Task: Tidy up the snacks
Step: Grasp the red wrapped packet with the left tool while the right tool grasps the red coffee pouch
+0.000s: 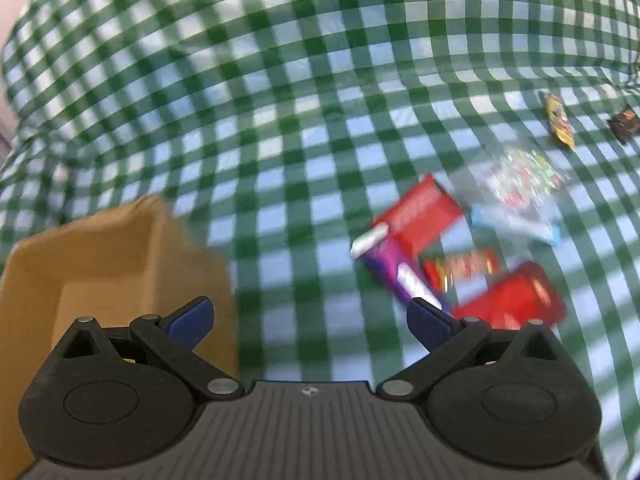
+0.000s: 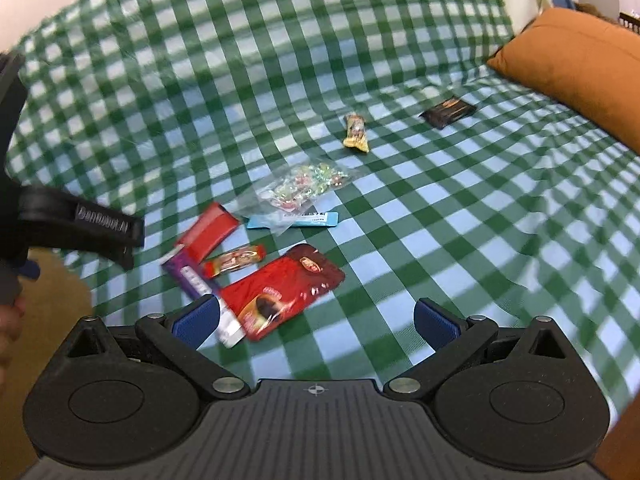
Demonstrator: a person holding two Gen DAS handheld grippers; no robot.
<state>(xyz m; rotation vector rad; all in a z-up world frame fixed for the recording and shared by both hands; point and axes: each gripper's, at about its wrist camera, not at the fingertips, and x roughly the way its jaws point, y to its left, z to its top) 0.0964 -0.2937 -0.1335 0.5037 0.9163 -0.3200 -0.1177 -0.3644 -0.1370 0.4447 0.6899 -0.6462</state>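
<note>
The snacks are spread on a green and white checked cloth [image 2: 400, 60]. In the right wrist view, a large red pouch [image 2: 282, 290] is seen nearest to the right gripper [image 2: 314, 322], whose blue-padded fingers [image 2: 196, 322] are spread wide with nothing held between them. Beside the pouch, a purple and white bar [image 2: 196, 280] is laid, partly under a red flat packet [image 2: 208, 232], and a small red and gold wrapped candy bar [image 2: 236, 260] is placed between these and the pouch. Farther away, a light blue stick packet [image 2: 292, 220] is partly covered by a clear bag of coloured candies [image 2: 300, 186]. Well apart from this group, a yellow wrapped snack [image 2: 356, 132] and a dark brown packet [image 2: 448, 112] are found, the latter near an orange pillow [image 2: 580, 64].

In the left wrist view, which is blurred, the left gripper [image 1: 312, 320] is also seen wide open and empty. A brown cardboard box [image 1: 112, 256], open at the top, is located just beyond its left finger. The same group of snacks is seen to the right, with the red pouch [image 1: 516, 300] just beyond the right finger. The body of the left gripper [image 2: 76, 224] is visible at the left edge of the right wrist view.
</note>
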